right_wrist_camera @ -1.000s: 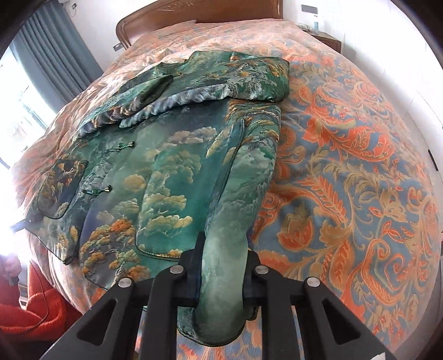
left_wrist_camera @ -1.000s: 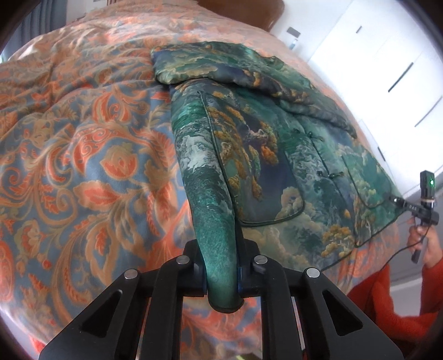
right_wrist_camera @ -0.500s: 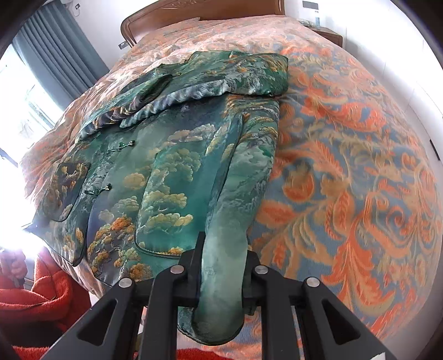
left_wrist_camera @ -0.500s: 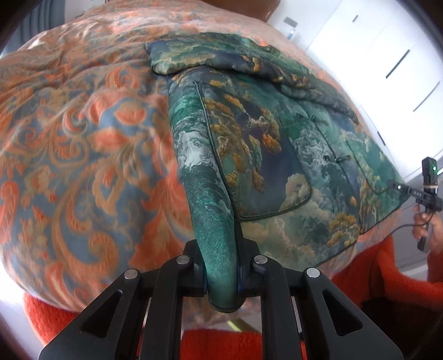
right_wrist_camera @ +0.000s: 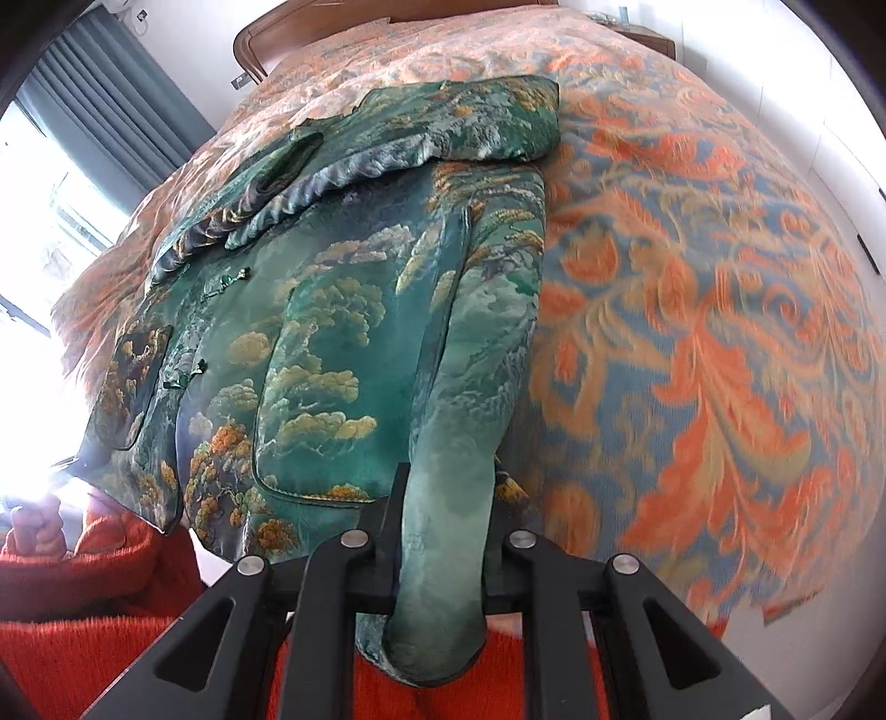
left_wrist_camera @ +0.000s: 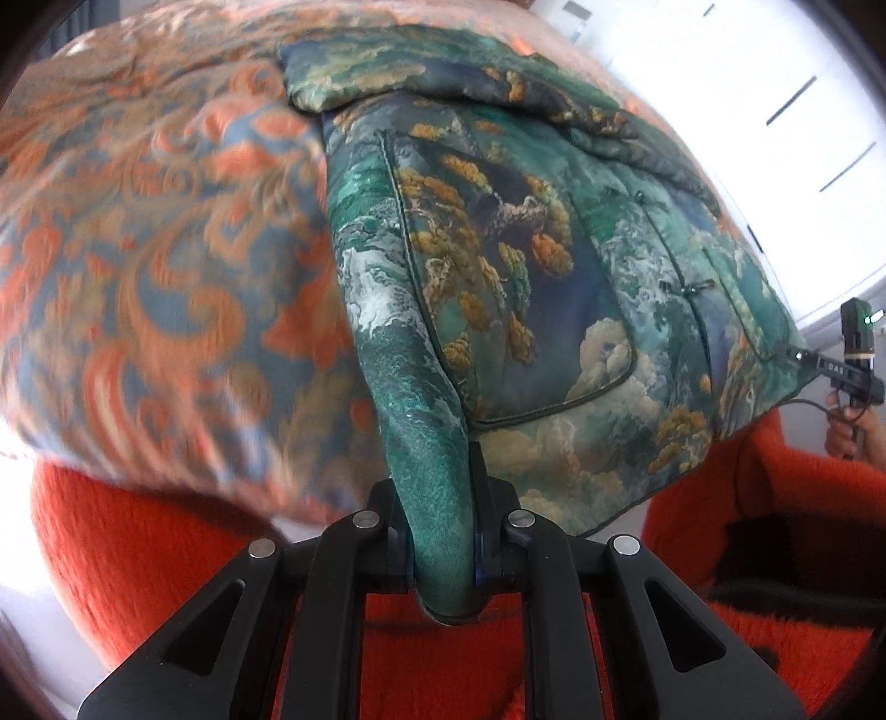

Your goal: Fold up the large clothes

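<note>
A green silk jacket (left_wrist_camera: 526, 266) printed with clouds and trees lies on the bed, its sleeves folded across the top. It also shows in the right wrist view (right_wrist_camera: 343, 310). My left gripper (left_wrist_camera: 443, 531) is shut on the jacket's lower left corner, a bunched fold of hem. My right gripper (right_wrist_camera: 443, 554) is shut on the lower right corner. Both corners are pulled past the foot edge of the bed, so the hem hangs off it. The right gripper also shows far right in the left wrist view (left_wrist_camera: 853, 360).
The bed is covered by an orange and blue paisley bedspread (left_wrist_camera: 155, 249), also seen in the right wrist view (right_wrist_camera: 692, 332). A wooden headboard (right_wrist_camera: 310, 27) stands at the far end. My orange sweater (left_wrist_camera: 166, 554) fills the bottom. Grey curtains (right_wrist_camera: 111, 111) hang left.
Both grippers have drawn back toward me with the jacket corners held, dragging the hem over the foot edge of the bed. The orange sweater has come into view below.
</note>
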`<state>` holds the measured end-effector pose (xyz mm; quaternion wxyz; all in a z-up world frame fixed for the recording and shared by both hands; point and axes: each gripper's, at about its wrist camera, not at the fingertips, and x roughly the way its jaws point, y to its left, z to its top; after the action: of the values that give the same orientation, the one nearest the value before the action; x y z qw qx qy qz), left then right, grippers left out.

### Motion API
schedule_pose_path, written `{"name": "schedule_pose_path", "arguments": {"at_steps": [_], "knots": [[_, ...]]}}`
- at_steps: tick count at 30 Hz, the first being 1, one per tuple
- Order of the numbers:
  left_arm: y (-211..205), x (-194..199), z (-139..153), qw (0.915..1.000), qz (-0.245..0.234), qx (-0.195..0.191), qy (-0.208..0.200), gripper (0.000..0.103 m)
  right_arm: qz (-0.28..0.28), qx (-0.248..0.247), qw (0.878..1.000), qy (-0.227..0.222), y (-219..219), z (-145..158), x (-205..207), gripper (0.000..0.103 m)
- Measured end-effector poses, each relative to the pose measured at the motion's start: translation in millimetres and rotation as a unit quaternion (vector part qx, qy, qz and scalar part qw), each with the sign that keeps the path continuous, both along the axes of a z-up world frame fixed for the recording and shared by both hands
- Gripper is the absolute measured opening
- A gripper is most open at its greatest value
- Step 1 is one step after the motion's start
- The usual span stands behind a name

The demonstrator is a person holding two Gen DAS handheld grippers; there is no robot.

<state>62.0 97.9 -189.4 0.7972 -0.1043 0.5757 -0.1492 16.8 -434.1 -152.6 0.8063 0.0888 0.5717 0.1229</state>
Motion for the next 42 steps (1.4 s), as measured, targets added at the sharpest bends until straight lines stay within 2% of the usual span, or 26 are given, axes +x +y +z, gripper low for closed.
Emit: {"name": "schedule_pose_path", "arguments": {"at_steps": [6,12,17,23,28,30,31,36,38,42], "knots": [[1.9,23.0,-1.4,0.9999,0.008,-0.011,0.009,0.012,-0.004,0.003,1.0,0.009,-5.3,-6.0,22.6,0.017],[-2.5,38.9,1.4,1.0,0.002,-0.004,0.002,0.012,0.017,-0.027,0.999,0.005,3.5,-5.7,54.5,0.017],[-2.5,35.3,1.9,1.0,-0.004,0.001,-0.003,0.012,0.011,-0.02,1.0,0.005,-1.8,-4.2,71.0,0.017],[-9.6,43.4,5.7,0.9991,-0.031,0.022,-0.017,0.011,0.022,-0.023,0.999,0.002,-3.6,1.8,74.0,0.016],[-5.2,36.6,8.2,0.9993,-0.032,0.01,-0.014,0.011,0.023,-0.014,1.0,0.012,-5.9,4.6,62.8,0.015],[-1.3,35.9,22.0,0.9992,-0.025,-0.015,-0.026,0.011,0.011,0.005,1.0,0.017,-9.5,7.0,65.3,0.015],[-2.0,23.7,25.0,0.9988,-0.023,-0.028,-0.034,0.011,0.004,0.018,1.0,0.017,-13.1,9.9,65.6,0.014],[14.6,64.4,82.1,0.9909,-0.018,-0.099,-0.09,0.011,-0.015,0.092,0.996,-0.001,-29.0,42.1,100.7,0.013],[17.7,88.6,104.4,0.9879,-0.014,-0.108,-0.111,0.011,-0.01,0.111,0.994,-0.022,-28.6,60.7,129.0,0.013],[18.3,141.2,138.4,0.9853,0.005,-0.097,-0.141,0.011,-0.002,0.124,0.99,-0.068,-24.3,97.0,188.3,0.013]]}}
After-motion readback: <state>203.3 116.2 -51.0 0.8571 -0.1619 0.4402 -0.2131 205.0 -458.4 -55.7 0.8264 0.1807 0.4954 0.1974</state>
